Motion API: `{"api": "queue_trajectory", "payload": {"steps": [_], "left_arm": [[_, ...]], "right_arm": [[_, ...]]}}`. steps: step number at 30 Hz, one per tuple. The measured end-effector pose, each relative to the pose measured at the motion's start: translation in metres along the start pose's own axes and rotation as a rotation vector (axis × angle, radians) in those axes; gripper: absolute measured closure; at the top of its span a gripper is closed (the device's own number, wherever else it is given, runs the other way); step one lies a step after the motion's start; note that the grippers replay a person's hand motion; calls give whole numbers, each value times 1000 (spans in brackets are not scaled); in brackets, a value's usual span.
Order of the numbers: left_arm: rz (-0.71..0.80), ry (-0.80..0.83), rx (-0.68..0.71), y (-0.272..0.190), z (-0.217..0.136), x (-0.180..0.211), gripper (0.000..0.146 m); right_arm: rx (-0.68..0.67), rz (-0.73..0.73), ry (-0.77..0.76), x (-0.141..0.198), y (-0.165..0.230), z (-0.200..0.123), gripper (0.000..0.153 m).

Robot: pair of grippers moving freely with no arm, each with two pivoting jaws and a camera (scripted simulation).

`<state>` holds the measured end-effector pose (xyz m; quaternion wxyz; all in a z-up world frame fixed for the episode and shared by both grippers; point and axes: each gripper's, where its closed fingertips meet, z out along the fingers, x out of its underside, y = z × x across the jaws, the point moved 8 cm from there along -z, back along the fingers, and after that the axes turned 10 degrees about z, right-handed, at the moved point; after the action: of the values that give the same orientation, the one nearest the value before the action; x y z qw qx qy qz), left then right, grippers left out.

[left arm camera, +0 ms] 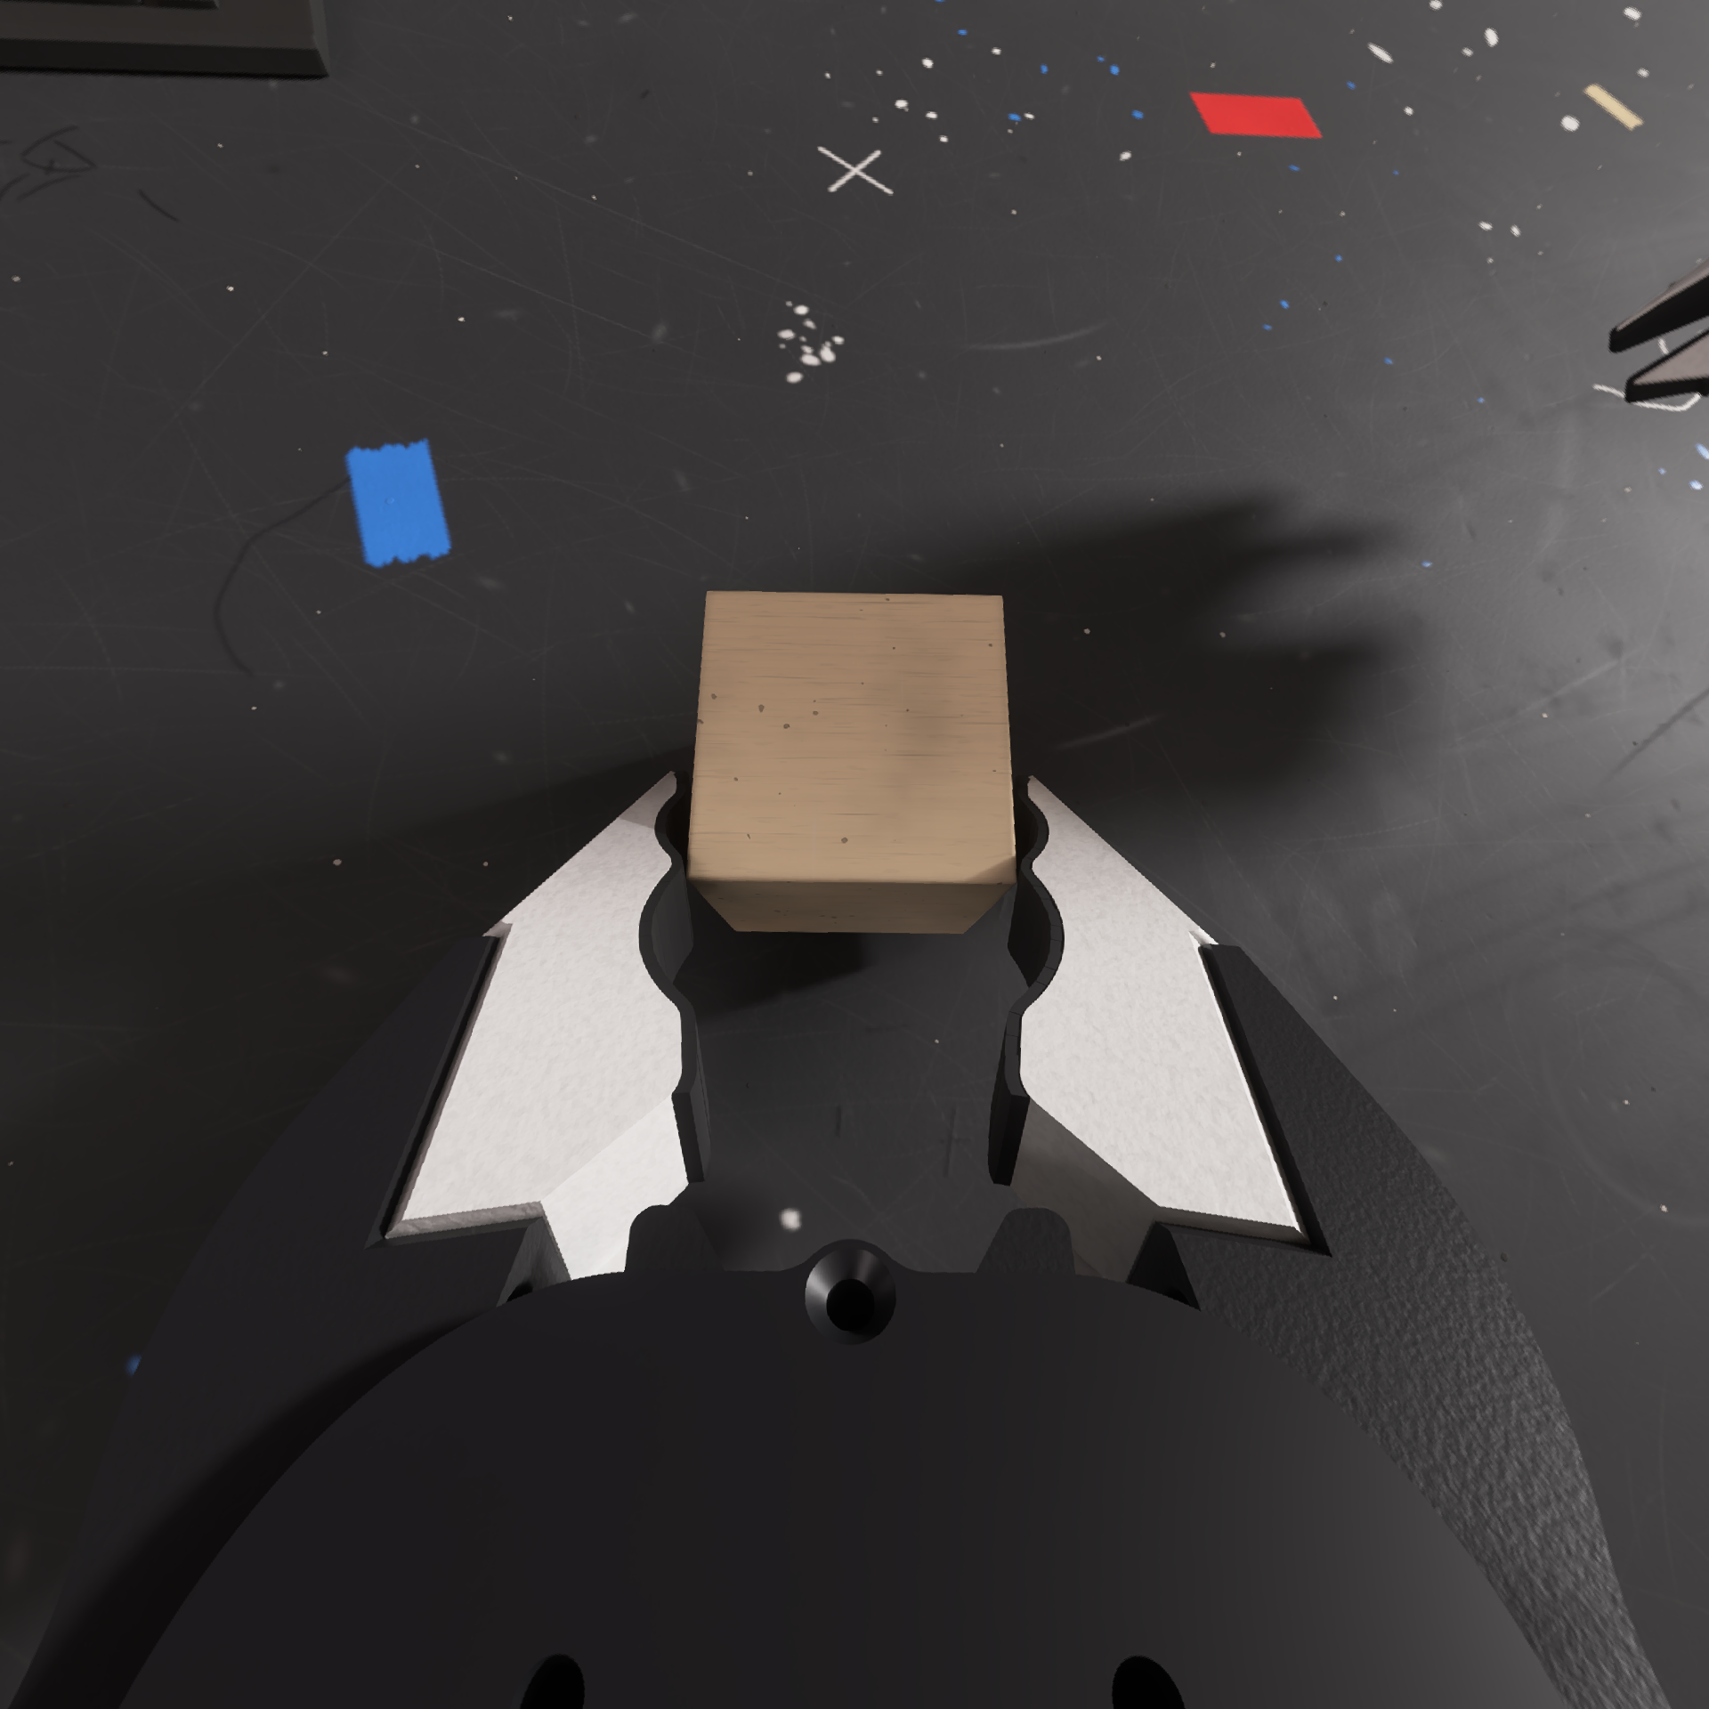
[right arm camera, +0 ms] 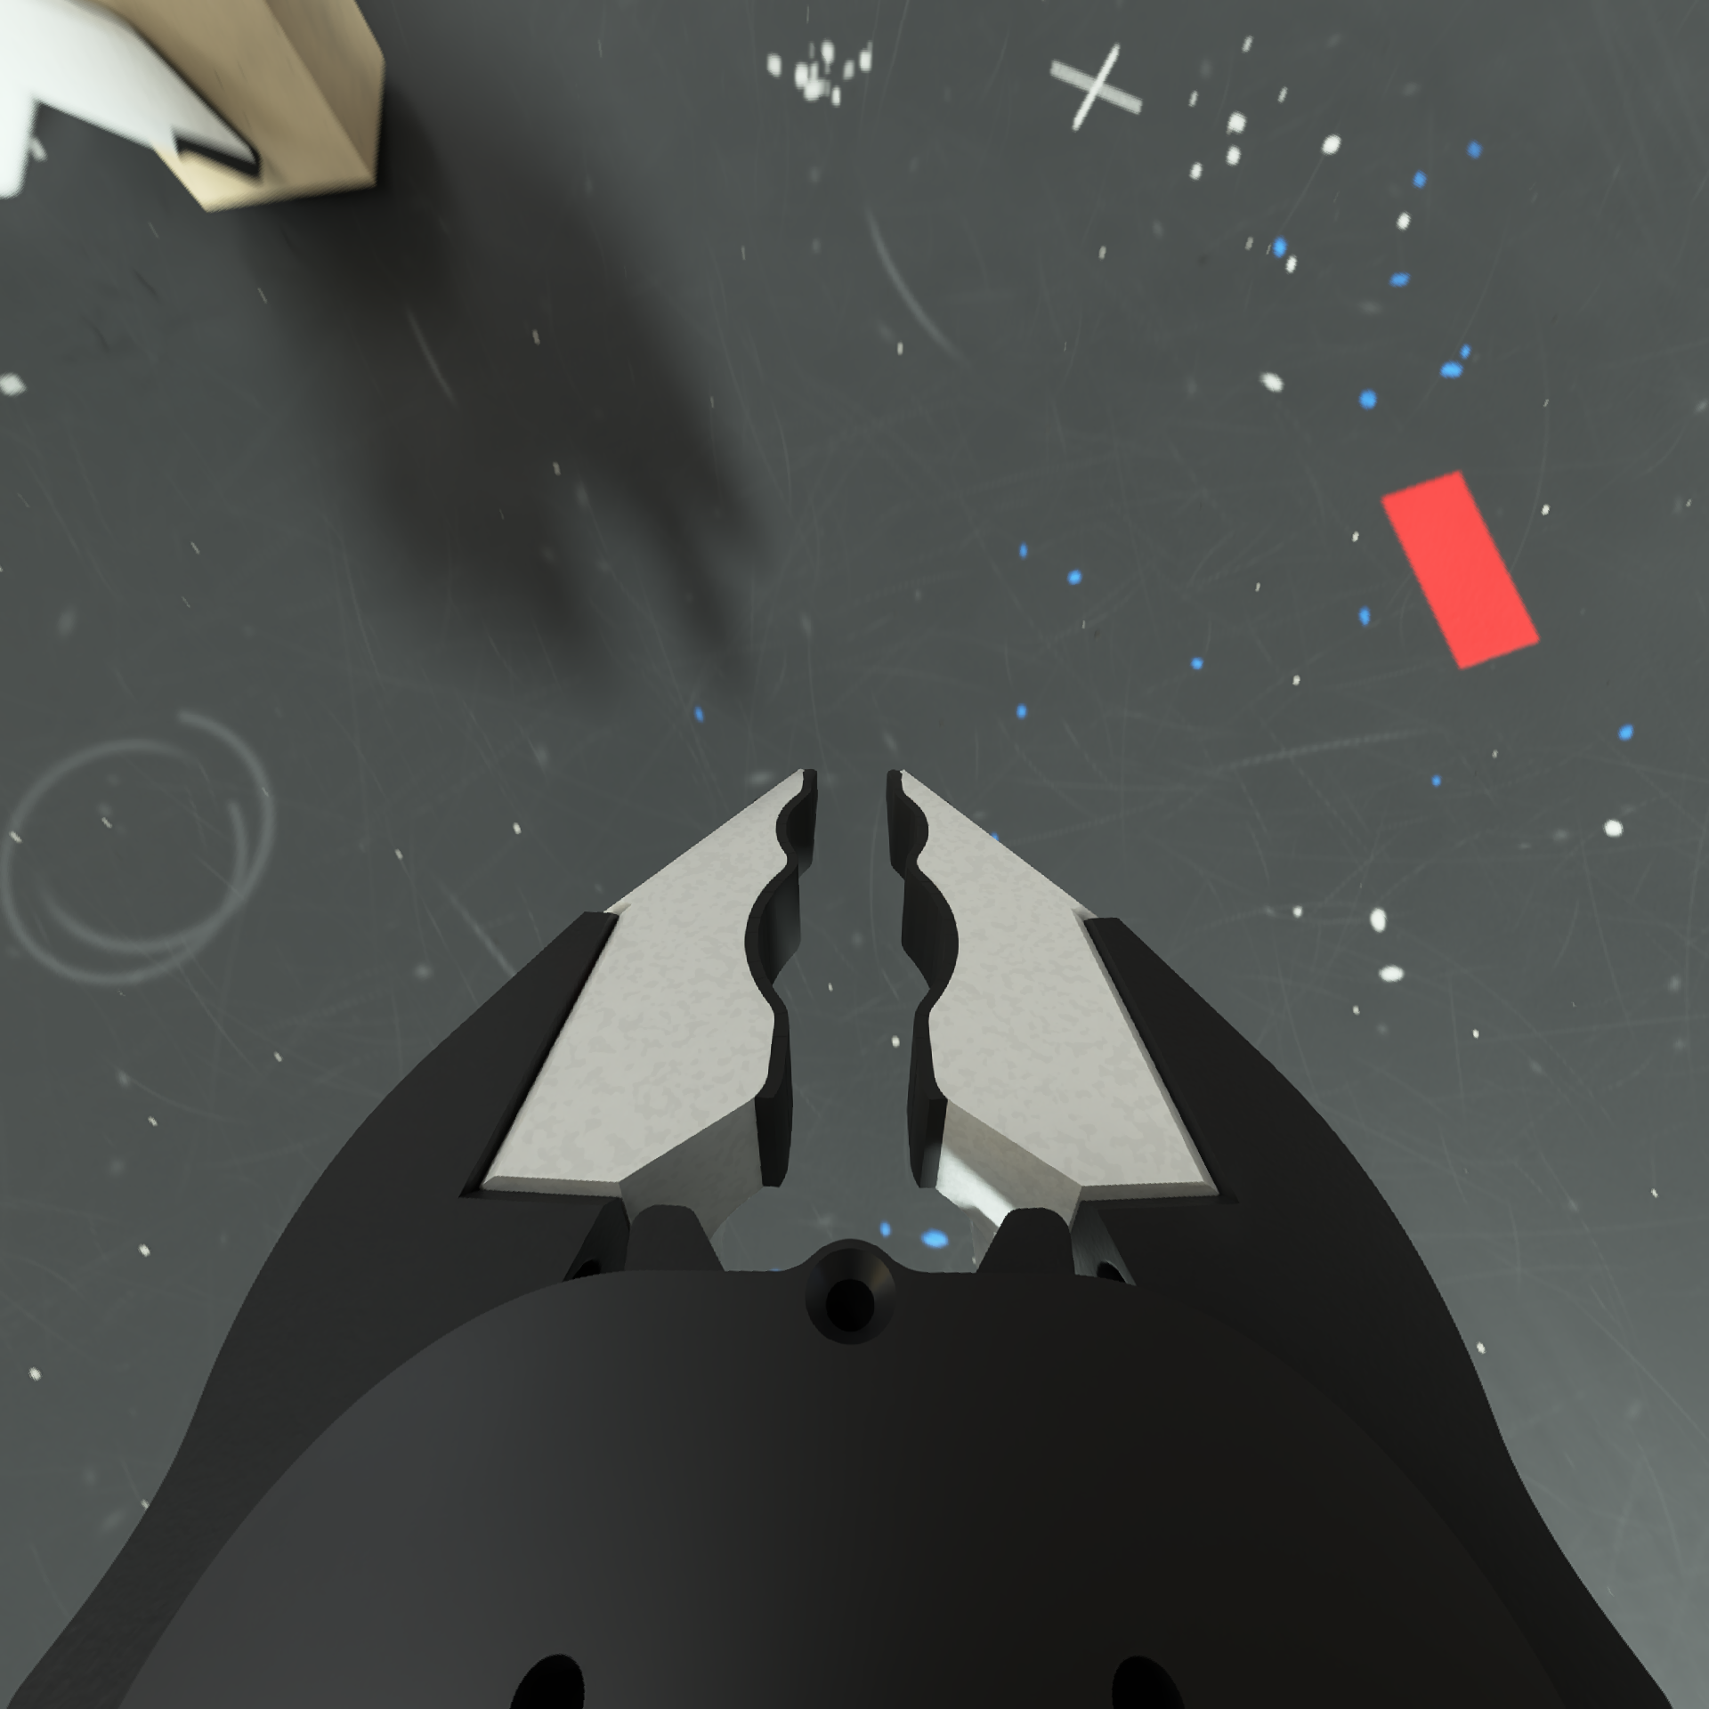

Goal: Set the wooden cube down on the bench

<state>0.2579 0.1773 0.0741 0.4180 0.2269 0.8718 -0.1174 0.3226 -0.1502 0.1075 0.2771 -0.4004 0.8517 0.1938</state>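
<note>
The wooden cube (left arm camera: 851,740) is a pale tan block with small dark specks. My left gripper (left arm camera: 849,786) is shut on it, one white fingertip on each side, and holds it a little above the dark scratched bench (left arm camera: 555,277). A shadow lies under the cube. The cube also shows in the top left corner of the right wrist view (right arm camera: 314,102), with a white finger (right arm camera: 111,83) of the left gripper on it. My right gripper (right arm camera: 851,777) is empty, its jaws almost together with a narrow gap. It hangs over the bench to the right of the cube, and its tips show in the left wrist view (left arm camera: 1665,361).
On the bench lie a blue tape patch (left arm camera: 398,502), a red tape patch (left arm camera: 1255,115) (right arm camera: 1459,569), a white X mark (left arm camera: 858,171), a beige strip (left arm camera: 1612,106) and paint specks. A dark framed object (left arm camera: 157,37) sits at the far left. A chalk ring (right arm camera: 139,851) lies left of the right gripper.
</note>
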Motion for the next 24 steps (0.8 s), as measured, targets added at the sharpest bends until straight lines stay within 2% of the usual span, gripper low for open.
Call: {"api": "queue_trajectory", "payload": {"steps": [7,12,19,24], "left_arm": [[9,18,-28,0,2,0,77],[8,27,-45,0,3,0,77],[8,29,-53,1,3,0,77],[42,40,-85,-1,-4,5,77]], "right_arm": [[-6,-81,83,23,2,9,137],[-17,-79,90,29,1,16,138],[-32,-67,78,33,1,14,149],[-45,-63,70,36,1,13,150]]}}
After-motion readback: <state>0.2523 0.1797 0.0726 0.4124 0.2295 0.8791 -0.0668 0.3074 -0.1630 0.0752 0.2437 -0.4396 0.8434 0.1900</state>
